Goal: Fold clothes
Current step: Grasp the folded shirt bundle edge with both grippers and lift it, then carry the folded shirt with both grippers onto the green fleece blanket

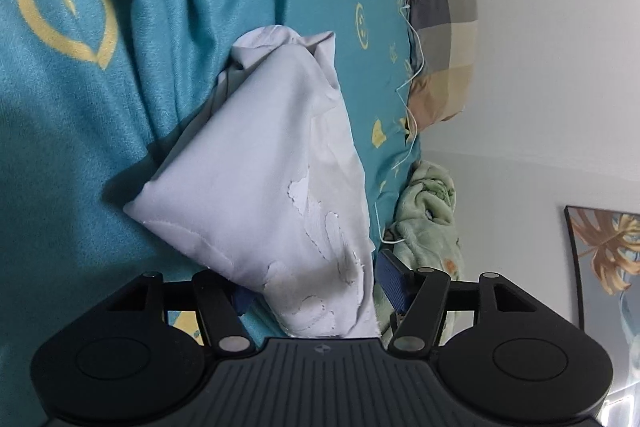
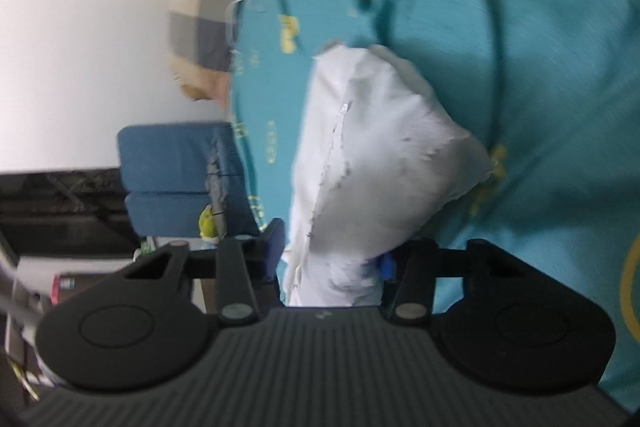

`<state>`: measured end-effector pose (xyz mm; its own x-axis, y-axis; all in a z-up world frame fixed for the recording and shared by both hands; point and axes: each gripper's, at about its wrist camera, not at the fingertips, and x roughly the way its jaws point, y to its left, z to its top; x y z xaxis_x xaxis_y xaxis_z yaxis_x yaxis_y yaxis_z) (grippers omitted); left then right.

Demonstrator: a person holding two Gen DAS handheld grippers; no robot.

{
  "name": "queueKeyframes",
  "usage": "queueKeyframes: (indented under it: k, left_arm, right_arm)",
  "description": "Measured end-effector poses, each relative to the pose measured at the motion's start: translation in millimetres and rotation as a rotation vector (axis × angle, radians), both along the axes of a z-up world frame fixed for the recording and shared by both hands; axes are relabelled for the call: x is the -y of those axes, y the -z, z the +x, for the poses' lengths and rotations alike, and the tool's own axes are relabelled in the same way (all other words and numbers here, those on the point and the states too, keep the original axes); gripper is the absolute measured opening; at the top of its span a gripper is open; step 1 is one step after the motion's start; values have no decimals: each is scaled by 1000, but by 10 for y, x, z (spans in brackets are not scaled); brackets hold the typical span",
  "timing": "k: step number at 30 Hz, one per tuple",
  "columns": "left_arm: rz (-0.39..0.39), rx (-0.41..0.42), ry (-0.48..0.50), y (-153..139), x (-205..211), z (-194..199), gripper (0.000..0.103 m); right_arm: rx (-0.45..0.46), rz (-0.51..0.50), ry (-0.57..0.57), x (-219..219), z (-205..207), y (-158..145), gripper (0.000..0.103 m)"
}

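A white garment with stitched patches stretches from my left gripper out over a teal bedsheet printed with yellow shapes. The blue pads sit on either side of the bunched cloth, and the gripper is shut on it. In the blurred right wrist view the same white garment rises from my right gripper, which is shut on a gathered edge. Its far end rests crumpled on the teal bedsheet.
A checkered pillow lies at the bed's edge by a white wall, with a green fleece blanket below it. A framed leaf picture is at the right. A blue padded seat and dark furniture stand beside the bed.
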<state>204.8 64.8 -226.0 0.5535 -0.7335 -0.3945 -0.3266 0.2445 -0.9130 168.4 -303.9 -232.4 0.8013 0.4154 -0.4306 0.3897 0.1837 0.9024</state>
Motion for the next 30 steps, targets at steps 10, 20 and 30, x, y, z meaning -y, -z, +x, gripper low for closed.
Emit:
queueKeyframes:
  k: [10,20,30]
  left_arm:
    - [-41,41,-39,-33,-111,32,26]
    - [-89,116,-8,-460,-34,-83,21]
    - [-89,223,177,-1494,1208,28,21]
  right_arm:
    - [9,-64,-23,75,57,-91,20]
    - [115,-13,30,127,-329,-647,18]
    - [214,-54,191,1169,-983,-1484,18]
